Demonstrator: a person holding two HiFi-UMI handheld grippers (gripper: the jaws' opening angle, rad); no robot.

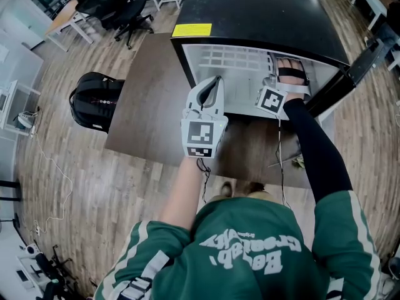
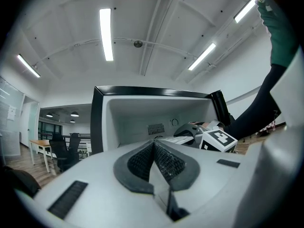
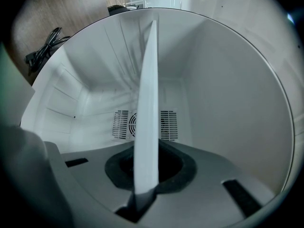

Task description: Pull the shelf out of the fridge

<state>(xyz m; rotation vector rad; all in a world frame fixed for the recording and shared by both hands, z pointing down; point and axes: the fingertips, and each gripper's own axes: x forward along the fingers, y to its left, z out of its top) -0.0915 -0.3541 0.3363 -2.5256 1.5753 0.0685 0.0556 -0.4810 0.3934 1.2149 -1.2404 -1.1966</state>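
Note:
A black fridge (image 1: 262, 17) stands open, showing its white inside. The white wire shelf (image 1: 231, 58) lies across it. My right gripper (image 1: 275, 81) reaches into the right side of the fridge. In the right gripper view it (image 3: 145, 175) is shut on the shelf's (image 3: 148, 103) front edge, which runs edge-on between the pads. My left gripper (image 1: 215, 83) hovers just outside the fridge opening, to the left of the right one. Its jaws (image 2: 154, 148) are shut with nothing between them. From the left gripper view the fridge (image 2: 142, 103) and the shelf (image 2: 178, 139) are ahead.
The fridge door (image 1: 350, 74) swings out at the right. The fridge stands on a dark brown board (image 1: 150, 105). A black backpack (image 1: 94, 99) lies on the wood floor to the left, office chairs (image 1: 119, 8) beyond it. A vent grille (image 3: 121, 125) marks the fridge's back wall.

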